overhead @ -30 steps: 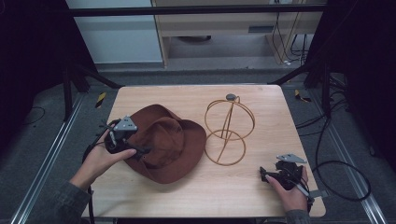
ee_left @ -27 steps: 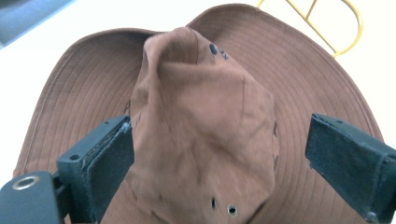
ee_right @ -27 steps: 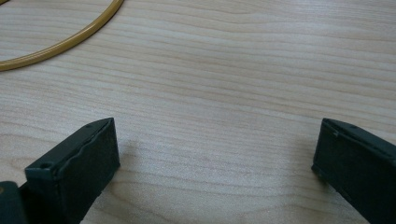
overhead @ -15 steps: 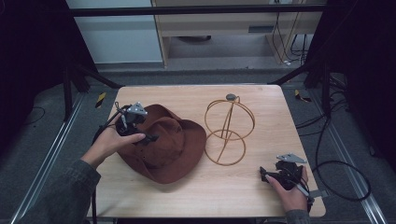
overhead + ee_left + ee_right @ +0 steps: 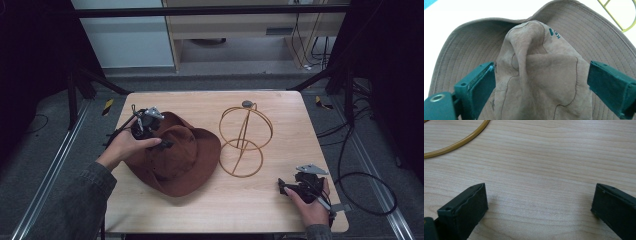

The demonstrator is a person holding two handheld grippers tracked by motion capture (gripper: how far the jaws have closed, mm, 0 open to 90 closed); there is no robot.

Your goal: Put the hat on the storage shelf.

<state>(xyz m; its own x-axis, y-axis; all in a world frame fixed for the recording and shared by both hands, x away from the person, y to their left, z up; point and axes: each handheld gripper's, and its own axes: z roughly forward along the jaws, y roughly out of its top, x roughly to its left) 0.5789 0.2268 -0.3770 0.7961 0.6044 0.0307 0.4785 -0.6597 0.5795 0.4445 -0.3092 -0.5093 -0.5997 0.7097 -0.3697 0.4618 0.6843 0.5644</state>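
Observation:
A brown wide-brimmed hat (image 5: 185, 155) lies on the left half of the wooden table (image 5: 280, 120). My left gripper (image 5: 162, 142) hovers over the hat's crumpled crown (image 5: 539, 72), open, with one jaw on each side of the crown. A gold wire hat stand (image 5: 245, 137) rises to the right of the hat, and part of its base ring (image 5: 456, 143) lies flat on the wood. My right gripper (image 5: 284, 187) rests low at the table's front right corner, open, with bare wood between its jaws (image 5: 539, 202).
A shelf unit (image 5: 250, 30) and cables (image 5: 320, 50) stand on the floor beyond the table. Dark frame legs (image 5: 75, 95) flank both sides. A cable (image 5: 360, 185) trails from the right gripper off the table's right edge.
My left gripper has moved away from me and rightward, from the hat's left brim up over its crown. The right gripper has stayed in place.

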